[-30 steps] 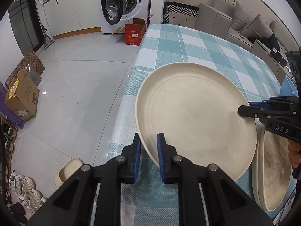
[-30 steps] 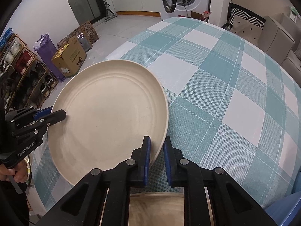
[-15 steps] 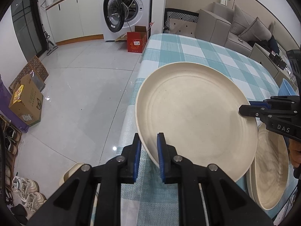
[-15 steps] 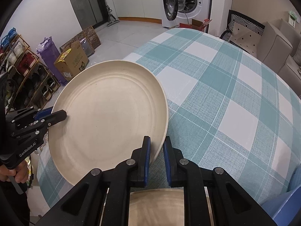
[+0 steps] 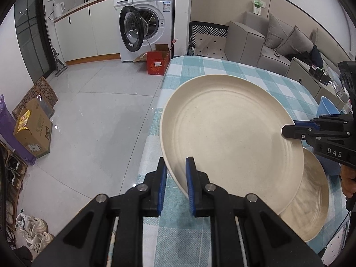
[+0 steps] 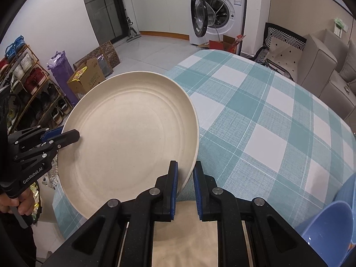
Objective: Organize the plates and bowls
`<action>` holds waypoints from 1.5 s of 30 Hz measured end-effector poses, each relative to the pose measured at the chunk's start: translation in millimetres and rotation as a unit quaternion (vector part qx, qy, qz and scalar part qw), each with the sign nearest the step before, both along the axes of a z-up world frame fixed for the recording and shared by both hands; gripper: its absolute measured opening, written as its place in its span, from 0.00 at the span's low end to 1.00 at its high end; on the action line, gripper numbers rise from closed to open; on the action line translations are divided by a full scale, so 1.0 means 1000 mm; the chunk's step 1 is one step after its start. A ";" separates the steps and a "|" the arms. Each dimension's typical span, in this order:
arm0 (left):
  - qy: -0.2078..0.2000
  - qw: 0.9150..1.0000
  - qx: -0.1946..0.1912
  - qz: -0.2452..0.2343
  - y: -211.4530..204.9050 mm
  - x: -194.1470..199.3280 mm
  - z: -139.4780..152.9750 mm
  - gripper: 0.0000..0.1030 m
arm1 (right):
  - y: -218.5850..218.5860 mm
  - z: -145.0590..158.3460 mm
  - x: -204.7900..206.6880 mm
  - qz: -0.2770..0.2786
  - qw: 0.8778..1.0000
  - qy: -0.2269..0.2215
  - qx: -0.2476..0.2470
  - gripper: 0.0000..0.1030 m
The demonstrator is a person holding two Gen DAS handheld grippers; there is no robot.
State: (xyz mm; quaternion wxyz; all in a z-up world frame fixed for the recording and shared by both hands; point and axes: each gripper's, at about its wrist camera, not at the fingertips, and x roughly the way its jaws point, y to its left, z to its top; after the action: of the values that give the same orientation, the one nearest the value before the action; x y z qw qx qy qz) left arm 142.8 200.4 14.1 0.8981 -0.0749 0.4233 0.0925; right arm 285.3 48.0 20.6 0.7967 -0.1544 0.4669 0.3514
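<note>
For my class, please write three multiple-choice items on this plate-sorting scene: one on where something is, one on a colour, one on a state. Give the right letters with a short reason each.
1. Where is the second cream plate?
A. flat on the checked tablecloth, partly under the lifted plate
B. on the floor
C. on the sofa

2. What colour is the bowl at the table's right edge?
A. red
B. blue
C. green

3. How is the lifted plate held?
A. by the left claw alone
B. resting free on the table
C. by both claws, one on each side of its rim

Answers:
1 A, the left wrist view shows it lying on the cloth with the lifted plate overlapping it.
2 B, it shows blue in both views.
3 C, the left claw and right claw are each shut on the rim.
</note>
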 end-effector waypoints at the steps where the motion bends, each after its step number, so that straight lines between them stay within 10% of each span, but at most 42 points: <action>1: -0.002 1.000 0.000 -0.001 -0.001 -0.001 0.002 0.14 | -0.002 0.003 -0.003 0.000 1.000 -0.003 0.001 0.14; 45: -0.019 0.994 0.000 -0.103 -0.104 -0.047 0.022 0.14 | -0.138 0.033 -0.106 -0.076 0.996 -0.039 0.009 0.14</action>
State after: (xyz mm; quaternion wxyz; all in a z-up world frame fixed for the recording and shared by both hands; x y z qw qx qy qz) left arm 96.0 96.4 35.6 0.9110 -0.0323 0.4112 -0.0021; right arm 179.3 -90.0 53.3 0.8400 -0.1245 0.4429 0.2878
